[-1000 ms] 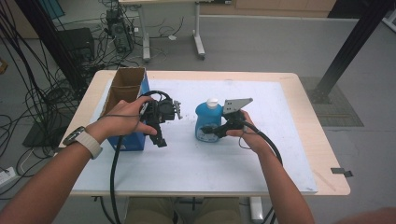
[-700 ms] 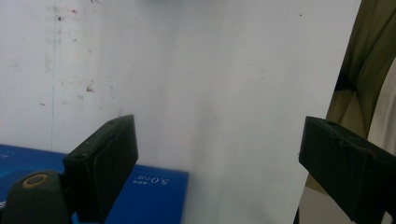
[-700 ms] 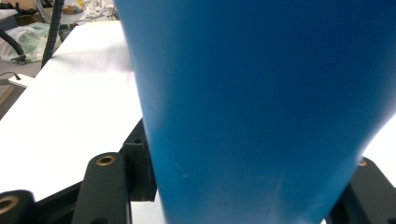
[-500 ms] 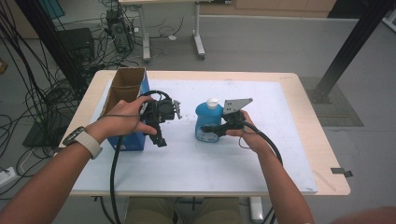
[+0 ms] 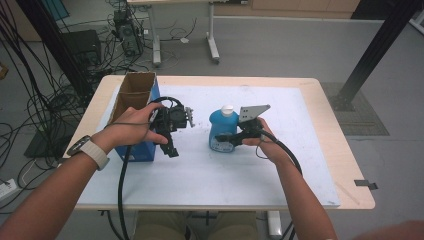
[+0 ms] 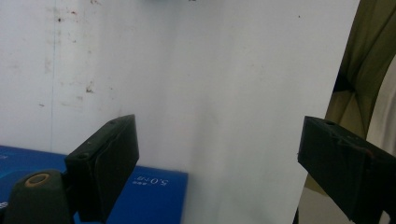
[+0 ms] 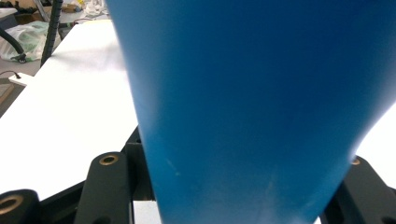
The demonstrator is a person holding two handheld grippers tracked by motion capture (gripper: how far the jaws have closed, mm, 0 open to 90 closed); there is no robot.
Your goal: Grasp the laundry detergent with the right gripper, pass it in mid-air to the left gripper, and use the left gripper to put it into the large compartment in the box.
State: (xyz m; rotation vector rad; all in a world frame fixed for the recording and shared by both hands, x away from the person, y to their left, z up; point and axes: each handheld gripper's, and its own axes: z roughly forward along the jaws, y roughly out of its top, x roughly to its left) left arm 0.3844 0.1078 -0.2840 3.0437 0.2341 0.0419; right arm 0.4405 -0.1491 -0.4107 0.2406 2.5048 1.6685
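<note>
A blue plastic bottle (image 5: 219, 131) with a white cap stands upright on the white table mat. My right gripper (image 5: 226, 139) comes at it from the right, low on its body, and is shut on it. In the right gripper view the bottle (image 7: 252, 102) sits right between the black jaws. My left gripper (image 5: 170, 146) hangs over the mat left of the bottle, pointing down, beside a blue box. In the left gripper view it (image 6: 217, 126) stands open with only bare mat between the jaws.
An open-topped blue box (image 5: 131, 100) with a cardboard lining stands at the table's left side; its blue edge (image 6: 154, 196) shows by the left jaw. The white mat (image 5: 300, 165) covers most of the wooden table. Cables and desk legs lie on the floor beyond.
</note>
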